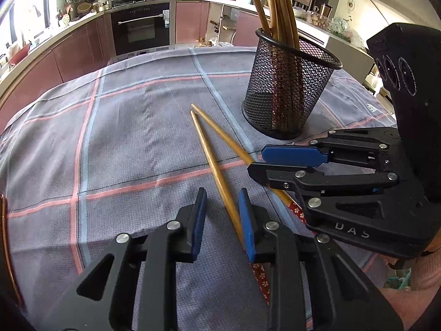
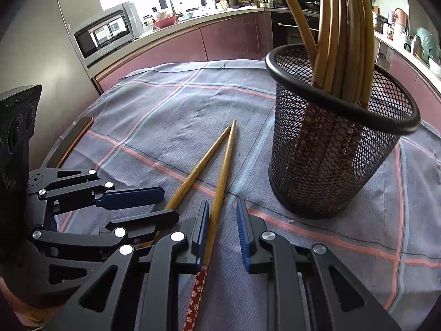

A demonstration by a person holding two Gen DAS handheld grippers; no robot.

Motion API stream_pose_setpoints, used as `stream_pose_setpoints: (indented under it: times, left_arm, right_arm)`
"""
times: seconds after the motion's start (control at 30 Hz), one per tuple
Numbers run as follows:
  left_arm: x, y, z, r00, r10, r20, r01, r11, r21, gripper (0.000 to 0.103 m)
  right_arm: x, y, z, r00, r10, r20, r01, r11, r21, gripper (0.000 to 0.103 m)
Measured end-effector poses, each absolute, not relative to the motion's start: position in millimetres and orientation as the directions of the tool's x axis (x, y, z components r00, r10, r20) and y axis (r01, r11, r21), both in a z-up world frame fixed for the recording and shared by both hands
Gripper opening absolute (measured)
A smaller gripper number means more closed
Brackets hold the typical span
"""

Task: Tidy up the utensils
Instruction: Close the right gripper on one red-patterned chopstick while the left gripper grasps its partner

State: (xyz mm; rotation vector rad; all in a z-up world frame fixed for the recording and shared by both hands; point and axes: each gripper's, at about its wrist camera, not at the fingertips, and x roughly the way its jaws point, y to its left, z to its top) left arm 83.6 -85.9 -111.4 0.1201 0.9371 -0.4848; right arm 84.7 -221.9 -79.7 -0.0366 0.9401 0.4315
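Observation:
Two wooden chopsticks with red flowered handles lie on the checked tablecloth, tips pointing away. My left gripper is open, its jaws on either side of one chopstick near its handle. My right gripper is open around the other chopstick, which lies against the left pad. Each gripper shows in the other's view: the right gripper and the left gripper. A black mesh holder stands upright to the right, with several chopsticks in it.
The checked cloth covers the table. A copper-edged table rim shows at the left. Kitchen counters, an oven and a microwave stand beyond the table.

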Motion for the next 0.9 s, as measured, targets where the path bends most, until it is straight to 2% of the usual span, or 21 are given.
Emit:
stream_pose_setpoints:
  times: [0.33,0.67,0.9]
  left_arm:
    - [92.3,-86.4,-112.6,0.511,-0.33,-0.794,0.415,0.904,-0.109,0.014]
    - [90.6,-82.9,-113.5,0.516,-0.339,-0.787,0.382,0.913,-0.143,0.008]
    - [85.6,-84.5,-113.1,0.51,-0.342,-0.789,0.388,0.91,-0.145,0.008]
  right_arm:
    - [88.1,-236.8,-81.3,0.519,0.369,-0.771,-0.326,0.919,0.22,0.006]
    - [74.8,-247.5,-71.5,0.529,0.433,-0.73,-0.336,0.897,0.289,0.006]
    - [69.7,-243.4,-71.5,0.509,0.456,-0.73,-0.372,0.882,0.291,0.006]
